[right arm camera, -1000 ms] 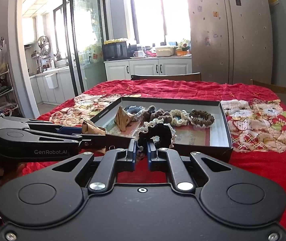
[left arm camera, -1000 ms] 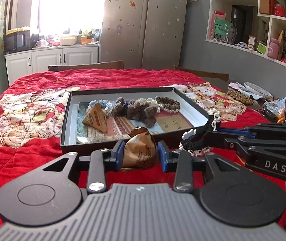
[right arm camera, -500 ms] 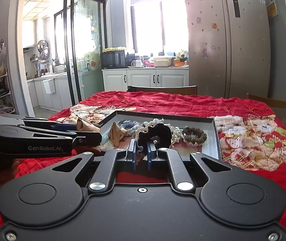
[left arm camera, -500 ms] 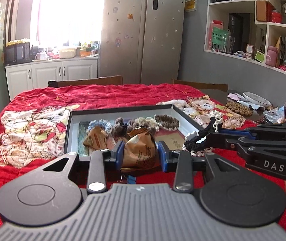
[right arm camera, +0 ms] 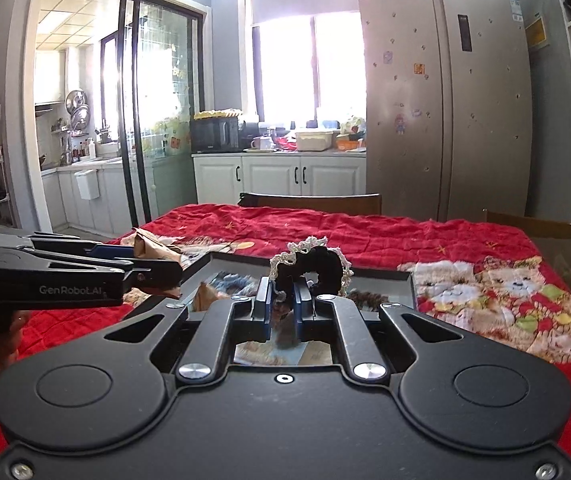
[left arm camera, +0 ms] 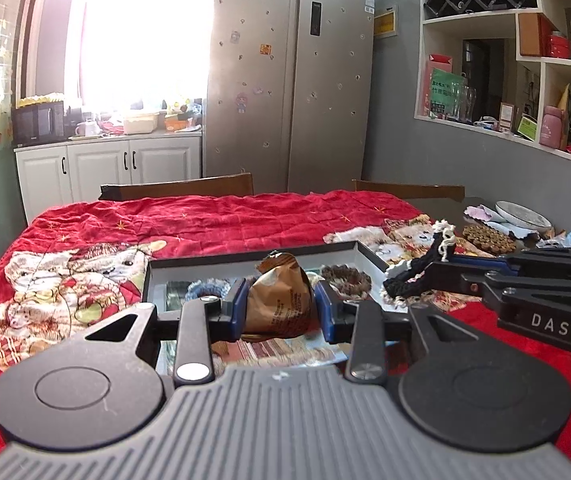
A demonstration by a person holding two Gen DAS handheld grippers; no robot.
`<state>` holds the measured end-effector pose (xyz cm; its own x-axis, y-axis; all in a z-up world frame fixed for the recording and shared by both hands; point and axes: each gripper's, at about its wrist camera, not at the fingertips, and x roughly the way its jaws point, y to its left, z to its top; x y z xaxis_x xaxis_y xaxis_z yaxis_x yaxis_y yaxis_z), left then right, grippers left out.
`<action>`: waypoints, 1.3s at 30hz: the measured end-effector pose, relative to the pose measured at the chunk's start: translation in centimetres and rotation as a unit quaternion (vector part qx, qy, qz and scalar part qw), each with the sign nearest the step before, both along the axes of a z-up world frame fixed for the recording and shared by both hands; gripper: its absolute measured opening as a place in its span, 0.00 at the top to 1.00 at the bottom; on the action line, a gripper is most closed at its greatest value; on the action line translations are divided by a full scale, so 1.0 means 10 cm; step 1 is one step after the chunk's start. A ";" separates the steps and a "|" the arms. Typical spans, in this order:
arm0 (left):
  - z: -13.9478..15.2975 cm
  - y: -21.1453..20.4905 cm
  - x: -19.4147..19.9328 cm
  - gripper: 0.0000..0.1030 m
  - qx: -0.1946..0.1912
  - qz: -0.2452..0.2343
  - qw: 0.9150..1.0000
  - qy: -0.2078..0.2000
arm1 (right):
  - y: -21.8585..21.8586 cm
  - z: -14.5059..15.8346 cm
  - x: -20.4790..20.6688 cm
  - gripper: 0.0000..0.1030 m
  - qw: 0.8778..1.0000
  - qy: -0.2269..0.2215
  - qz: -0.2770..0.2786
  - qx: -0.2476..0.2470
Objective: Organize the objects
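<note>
Two items are held clear above the black tray point(left arm camera: 369, 258) on the red-quilted tabletop point(left arm camera: 213, 220): a brown paper packet point(left arm camera: 277, 300) is clamped in the left tongs point(left arm camera: 279, 310), and a black lace-trimmed scrunchie point(right arm camera: 317, 270) is pinched in the nearly closed right tongs point(right arm camera: 283, 304) (presumably for sorting into the tray).

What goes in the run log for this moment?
left gripper: shut on brown packet | right gripper: shut on black scrunchie | both above tray
</note>
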<state>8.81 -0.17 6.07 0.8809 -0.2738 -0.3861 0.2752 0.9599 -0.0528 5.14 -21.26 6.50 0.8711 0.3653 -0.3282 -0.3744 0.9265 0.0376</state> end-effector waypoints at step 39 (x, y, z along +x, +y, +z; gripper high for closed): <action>-0.40 0.15 1.36 0.61 -0.010 0.070 0.995 0.066 | 0.16 -0.45 1.56 0.90 0.997 0.064 -0.030 0.026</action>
<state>22.41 1.29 2.11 0.8531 -0.1615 -0.4961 0.1290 0.9867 -0.0993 20.74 -19.68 1.98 0.8442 0.3334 -0.4197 -0.3074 0.9426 0.1304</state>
